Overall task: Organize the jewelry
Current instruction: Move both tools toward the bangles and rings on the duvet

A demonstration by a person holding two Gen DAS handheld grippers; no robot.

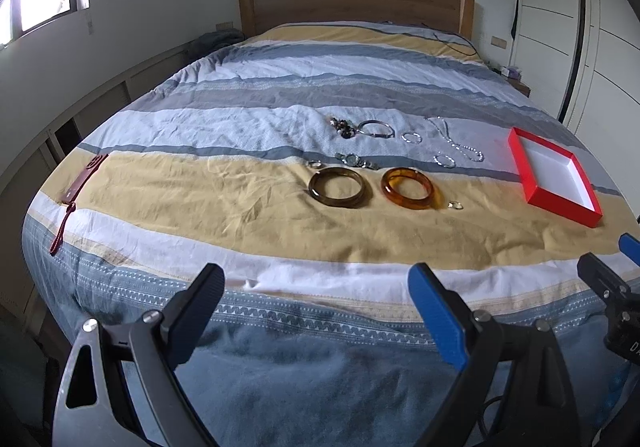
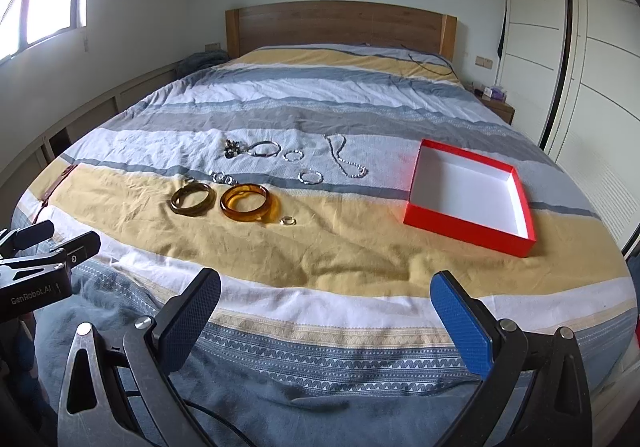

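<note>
Left gripper (image 1: 316,287) and right gripper (image 2: 326,293): jaws spread, empty. The translucent amber bangle (image 2: 250,203) lies at 9 o'clock from the red shallow box (image 2: 466,229), well apart. Likely rigid, slick, brittle; pinch across its rim.

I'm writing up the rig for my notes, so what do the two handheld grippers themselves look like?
Both look alike. The left gripper and right gripper each have one black finger and one blue textured pad on dark angular linkage arms with silver pivot screws. In the right wrist view, the left gripper's black body carries white "GenRobot.AI" lettering, and a thin black cable runs beneath the right gripper.
</note>
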